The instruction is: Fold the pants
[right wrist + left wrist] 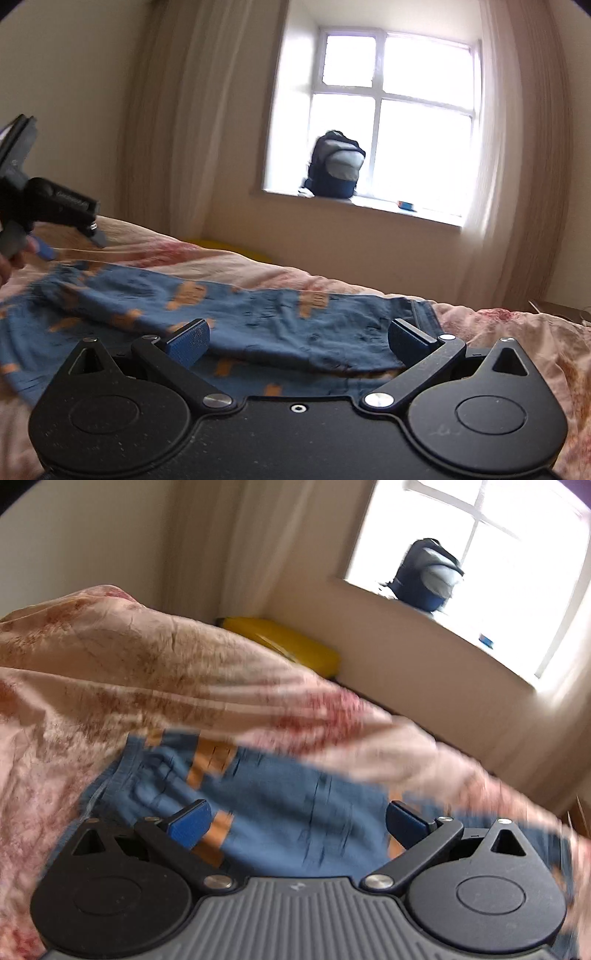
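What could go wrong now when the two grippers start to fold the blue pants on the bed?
1. The pants lie rumpled, part already doubled over, so closing might catch one layer only.
2. The loose bedcover lies directly under the pants; the open left gripper or right gripper might pinch it too.
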The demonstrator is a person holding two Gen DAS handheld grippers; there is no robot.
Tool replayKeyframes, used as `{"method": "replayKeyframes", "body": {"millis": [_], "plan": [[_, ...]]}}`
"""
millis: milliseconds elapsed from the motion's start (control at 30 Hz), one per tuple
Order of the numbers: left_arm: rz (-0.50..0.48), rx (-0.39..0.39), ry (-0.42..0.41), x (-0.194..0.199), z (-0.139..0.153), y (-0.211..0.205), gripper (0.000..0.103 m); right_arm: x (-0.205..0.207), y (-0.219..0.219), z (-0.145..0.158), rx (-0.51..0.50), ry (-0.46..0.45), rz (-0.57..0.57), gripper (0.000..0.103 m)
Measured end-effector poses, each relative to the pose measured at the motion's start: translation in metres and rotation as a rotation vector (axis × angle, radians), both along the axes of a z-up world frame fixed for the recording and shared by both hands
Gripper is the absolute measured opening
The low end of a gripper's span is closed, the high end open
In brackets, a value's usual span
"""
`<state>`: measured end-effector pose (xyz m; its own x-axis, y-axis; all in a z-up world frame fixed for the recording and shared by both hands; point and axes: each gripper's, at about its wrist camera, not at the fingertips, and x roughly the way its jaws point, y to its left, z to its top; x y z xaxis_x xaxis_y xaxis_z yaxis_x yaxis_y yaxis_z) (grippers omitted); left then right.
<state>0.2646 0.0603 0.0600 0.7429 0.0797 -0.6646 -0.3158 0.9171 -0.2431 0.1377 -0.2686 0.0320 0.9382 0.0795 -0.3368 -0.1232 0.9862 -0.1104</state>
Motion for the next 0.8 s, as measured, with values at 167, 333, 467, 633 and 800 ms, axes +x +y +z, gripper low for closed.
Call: {"method": "replayKeyframes", "body": {"millis": [167,333,467,633,800], "plan": [[0.024,0.027,-0.171,0.029,0.053,0.001,0.103,0.048,0.008,0.030,-0.110,-0.142,-0.031,0.103],[0.062,-0.037,-0.279,0.039,0.107,0.025,0.103,0.070,0.015,0.077,-0.160,-0.302,-0.001,0.103],[-0.015,0.050,-0.302,0.035,0.118,0.051,0.103,0.081,0.013,0.103,-0.140,-0.339,0.018,0.103],[-0.293,0.356,-0.191,0.035,0.071,0.061,0.103,0.116,0.018,0.094,-0.127,-0.094,0.345,0.103],[-0.556,0.505,-0.038,0.050,0.008,0.050,0.103,0.156,0.053,0.042,-0.276,0.176,0.710,0.102]]}}
